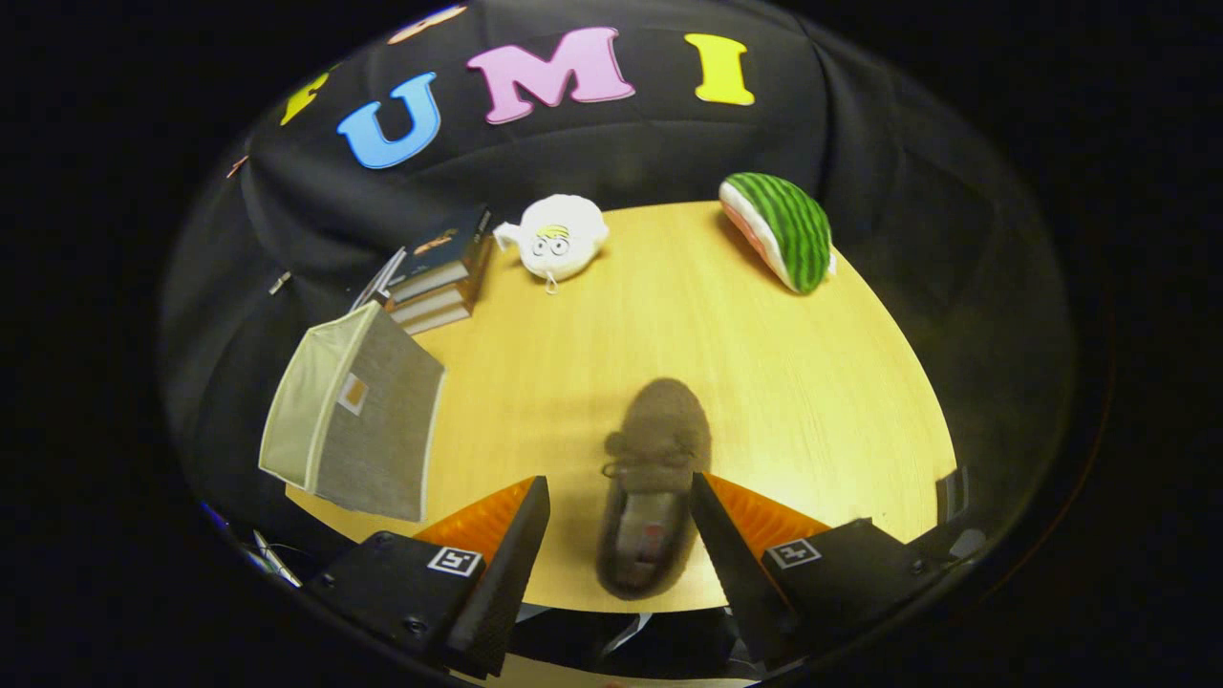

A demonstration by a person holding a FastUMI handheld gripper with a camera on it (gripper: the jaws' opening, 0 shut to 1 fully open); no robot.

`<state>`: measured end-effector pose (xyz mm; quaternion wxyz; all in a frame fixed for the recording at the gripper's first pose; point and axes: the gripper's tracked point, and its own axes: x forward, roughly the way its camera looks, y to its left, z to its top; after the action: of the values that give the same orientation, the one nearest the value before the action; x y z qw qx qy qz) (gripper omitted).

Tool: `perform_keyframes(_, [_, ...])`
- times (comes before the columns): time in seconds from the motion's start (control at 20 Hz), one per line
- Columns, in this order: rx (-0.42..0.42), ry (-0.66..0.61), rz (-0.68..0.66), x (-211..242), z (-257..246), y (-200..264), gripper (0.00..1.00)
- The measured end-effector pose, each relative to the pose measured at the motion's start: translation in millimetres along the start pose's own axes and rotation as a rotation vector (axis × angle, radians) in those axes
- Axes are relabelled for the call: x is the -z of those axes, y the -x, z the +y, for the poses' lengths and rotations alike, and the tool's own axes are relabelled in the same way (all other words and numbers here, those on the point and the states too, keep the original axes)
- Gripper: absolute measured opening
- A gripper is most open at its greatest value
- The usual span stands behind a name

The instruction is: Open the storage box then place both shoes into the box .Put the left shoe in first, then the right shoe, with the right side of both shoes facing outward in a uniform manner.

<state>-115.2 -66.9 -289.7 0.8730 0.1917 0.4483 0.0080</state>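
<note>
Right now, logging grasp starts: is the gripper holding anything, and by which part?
Nothing is held. The gripper is open, its fingers either side of the brown shoe's heel end, with gaps showing on both sides.

A light wooden desk carries a brown fuzzy shoe near its front edge. Beyond the shoe lie a white plush toy, stacked books, a green-striped watermelon plush and a grey fabric storage box.

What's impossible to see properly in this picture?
- Second shoe: one brown shoe lies between the open hand-held gripper's fingers; I see no other.
- Storage box: its inside is turned away from the gripper view.
- Book titles: too small.
- Shoe's heel: blurred, so left or right is unclear.
</note>
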Motion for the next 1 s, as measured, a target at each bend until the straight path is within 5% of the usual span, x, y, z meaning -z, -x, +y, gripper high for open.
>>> perform_keyframes(0.25, [0.034,0.003,0.082,31,-37,-36,0.92])
perform_keyframes(0.65, [0.047,0.108,0.076,27,-53,-105,0.73])
perform_keyframes(0.9, [0.085,0.100,0.063,19,-54,-110,0.21])
perform_keyframes(1.0, [0.069,0.043,0.068,18,-49,-104,0.13])
